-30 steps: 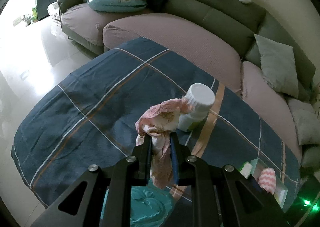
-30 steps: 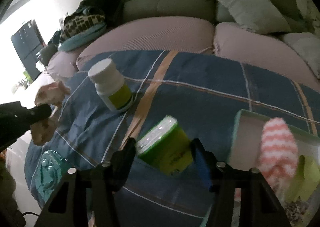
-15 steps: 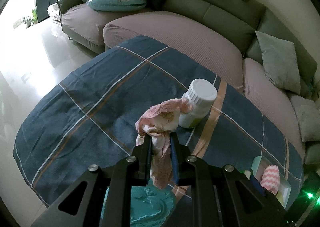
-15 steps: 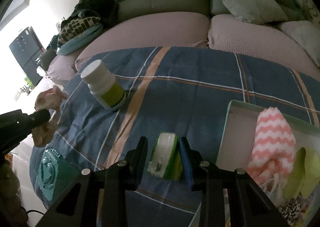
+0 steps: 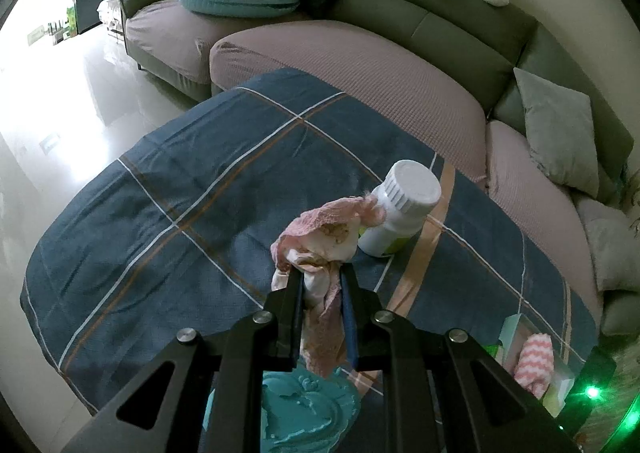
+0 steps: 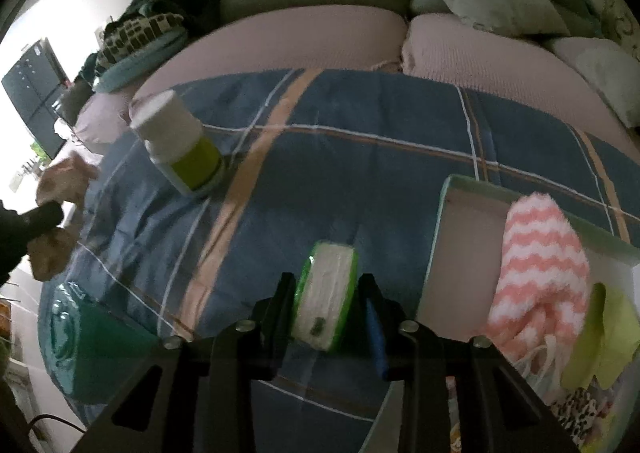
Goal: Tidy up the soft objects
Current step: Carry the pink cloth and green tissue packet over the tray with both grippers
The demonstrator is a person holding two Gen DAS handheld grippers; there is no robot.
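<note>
My left gripper (image 5: 320, 273) hangs above the blue plaid cover, shut on a crumpled pink and white cloth (image 5: 320, 229) that bunches above its fingertips. The same cloth (image 6: 60, 181) shows at the left edge of the right wrist view. My right gripper (image 6: 328, 285) is low over the cover and its jaws are closing, with a green and white tissue pack (image 6: 326, 293) end-on between them and the pads against its sides. Just to its right is an open pale box (image 6: 440, 233) holding a pink and white striped sock (image 6: 540, 253) and a yellow-green piece (image 6: 608, 333).
A white bottle with a green label (image 6: 180, 141) stands on the cover, close behind the held cloth. A teal moulded object (image 5: 304, 413) lies at the cover's near edge. A grey-green sofa (image 5: 440, 29) with cushions and a plush toy curves behind. Pale floor lies to the left.
The tissue pack has turned from tilted and broadside to end-on between the right jaws, which have narrowed as the right gripper sank towards the cover. The left gripper and its cloth stay put.
</note>
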